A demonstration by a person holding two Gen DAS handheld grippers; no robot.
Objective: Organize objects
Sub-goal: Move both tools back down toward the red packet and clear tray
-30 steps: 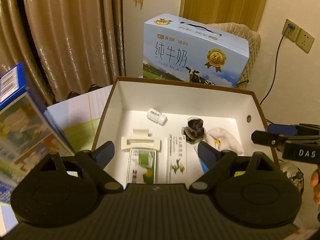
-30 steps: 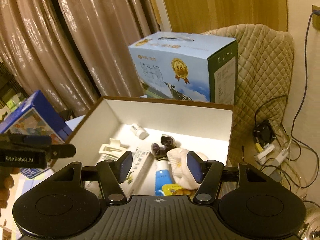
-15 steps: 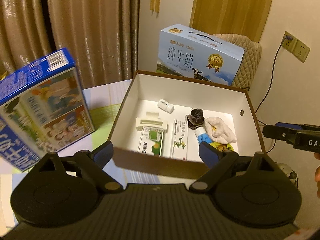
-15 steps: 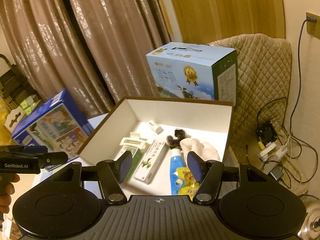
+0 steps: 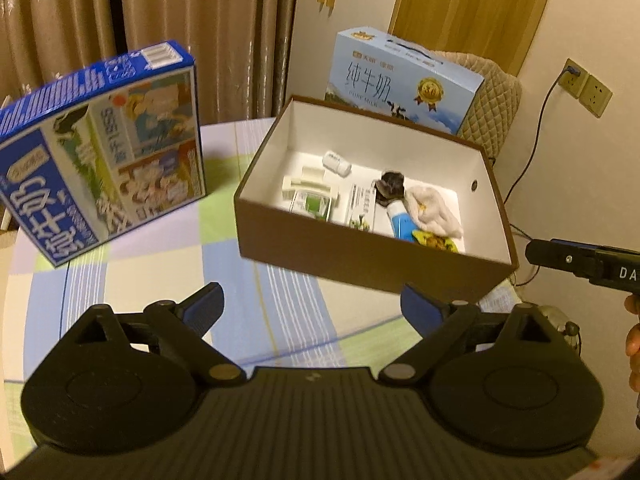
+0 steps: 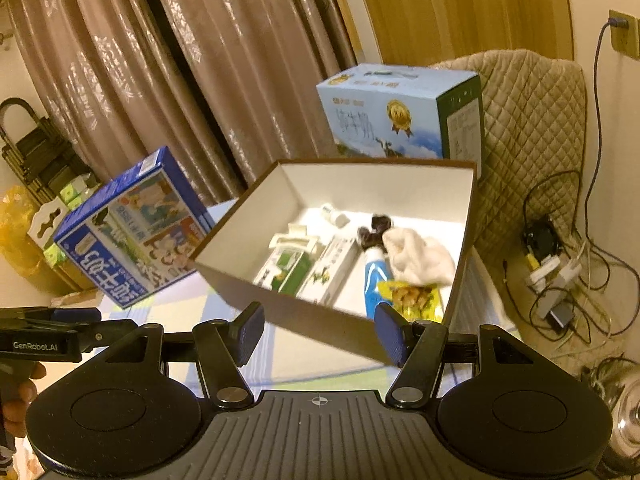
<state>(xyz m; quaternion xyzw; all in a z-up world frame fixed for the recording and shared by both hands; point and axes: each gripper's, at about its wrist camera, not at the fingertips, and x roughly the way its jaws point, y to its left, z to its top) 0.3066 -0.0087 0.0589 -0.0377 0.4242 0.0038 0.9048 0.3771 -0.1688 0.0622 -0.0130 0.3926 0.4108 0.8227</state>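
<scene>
Hovering above the checked cloth of the table (image 5: 168,264), the left tool (image 5: 312,304) has its blue-padded fingers spread wide with nothing between them. Ahead of it and a little to its right sits the brown box (image 5: 360,248), white inside and open at the top, well apart from the fingertips. Within the box lie a small white bottle (image 5: 337,162) toward the far wall, a white clip-like piece (image 5: 310,186) resting partly on a green-and-white packet (image 5: 314,206), a long white carton (image 5: 362,210) beside it, a blue tube (image 5: 401,222), a dark furry item (image 5: 390,185), a cream cloth (image 5: 434,212) and a yellow snack pack (image 5: 434,241) at the near right corner. The right tool (image 6: 320,330) is likewise spread wide and holds nothing; the box's near wall lies just beyond its fingertips, with the tube and snack pack closest to its right finger. A dark blue milk carton box (image 5: 100,152) stands tilted on the table to the left of the brown box, apart from it. A light blue milk case (image 5: 404,80) sits behind the brown box, against a quilted chair (image 6: 532,128). Each view catches the other tool at its edge, with part of a hand (image 6: 18,396) gripping the handle.
</scene>
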